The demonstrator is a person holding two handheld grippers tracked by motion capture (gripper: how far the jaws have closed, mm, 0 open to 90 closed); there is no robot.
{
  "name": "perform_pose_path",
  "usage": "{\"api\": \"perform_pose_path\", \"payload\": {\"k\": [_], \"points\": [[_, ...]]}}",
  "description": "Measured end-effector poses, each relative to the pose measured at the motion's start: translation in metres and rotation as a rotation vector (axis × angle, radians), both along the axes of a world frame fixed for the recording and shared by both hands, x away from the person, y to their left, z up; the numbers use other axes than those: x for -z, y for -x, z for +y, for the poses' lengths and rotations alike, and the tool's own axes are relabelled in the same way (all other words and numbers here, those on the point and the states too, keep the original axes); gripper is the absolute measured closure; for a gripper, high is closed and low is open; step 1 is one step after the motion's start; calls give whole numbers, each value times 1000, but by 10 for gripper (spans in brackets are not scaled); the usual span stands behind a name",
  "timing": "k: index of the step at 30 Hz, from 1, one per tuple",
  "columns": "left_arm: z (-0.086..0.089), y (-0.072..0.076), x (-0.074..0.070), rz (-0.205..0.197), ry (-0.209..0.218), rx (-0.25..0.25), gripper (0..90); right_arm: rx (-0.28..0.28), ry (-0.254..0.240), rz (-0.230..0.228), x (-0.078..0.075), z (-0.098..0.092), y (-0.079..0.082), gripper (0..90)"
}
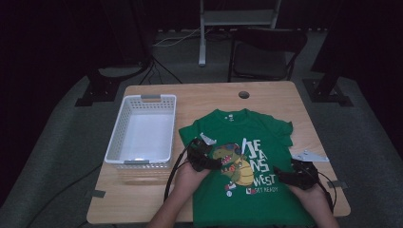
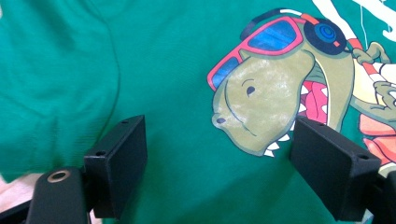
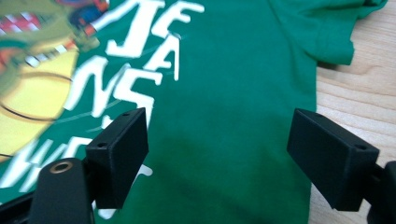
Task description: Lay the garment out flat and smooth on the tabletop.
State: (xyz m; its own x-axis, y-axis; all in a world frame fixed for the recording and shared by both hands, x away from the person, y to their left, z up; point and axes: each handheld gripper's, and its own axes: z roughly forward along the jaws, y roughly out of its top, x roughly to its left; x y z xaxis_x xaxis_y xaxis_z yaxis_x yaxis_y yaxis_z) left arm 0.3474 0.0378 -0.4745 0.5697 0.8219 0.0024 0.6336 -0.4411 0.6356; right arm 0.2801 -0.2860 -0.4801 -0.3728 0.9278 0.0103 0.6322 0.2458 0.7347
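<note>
T-shirt [image 1: 259,142]: green, dinosaur print, laid flat and face up on the table [image 1: 214,97]; collar at 12 o'clock, hem hung over the near edge at 6 o'clock.
Left gripper [image 1: 202,159]: held over the shirt's 9 o'clock side beside the dinosaur head [image 2: 261,107]; jaws spread wide, nothing gripped.
Right gripper [image 1: 294,176]: held over the 3 o'clock edge below the sleeve [image 3: 327,28]; jaws spread wide, nothing gripped.
Basket [image 1: 142,133]: white, empty, at 9 o'clock, just beside the shirt.
Risk: if only the top layer is pinched, an uneven fold is judged likely.
Risk: if lifted unevenly, the shirt could be dragged off the near edge.
</note>
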Motion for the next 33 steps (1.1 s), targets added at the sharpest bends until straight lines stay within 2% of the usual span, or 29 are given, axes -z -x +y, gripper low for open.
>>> {"api": "perform_pose_path", "payload": {"k": [4,13,26,33], "points": [[-1,0,1,-12,-1,-3,202,-9,51,40,5,6,-5,182],[-4,-8,3,-28,-8,-8,202,8,29,53,6,5,-11,180],[-11,-45,3,-31,-3,-14,202,46,24,50,6,2,-35,180],[-12,-45,2,-34,-4,-33,202,44,21,49,5,0,-39,180]]}}
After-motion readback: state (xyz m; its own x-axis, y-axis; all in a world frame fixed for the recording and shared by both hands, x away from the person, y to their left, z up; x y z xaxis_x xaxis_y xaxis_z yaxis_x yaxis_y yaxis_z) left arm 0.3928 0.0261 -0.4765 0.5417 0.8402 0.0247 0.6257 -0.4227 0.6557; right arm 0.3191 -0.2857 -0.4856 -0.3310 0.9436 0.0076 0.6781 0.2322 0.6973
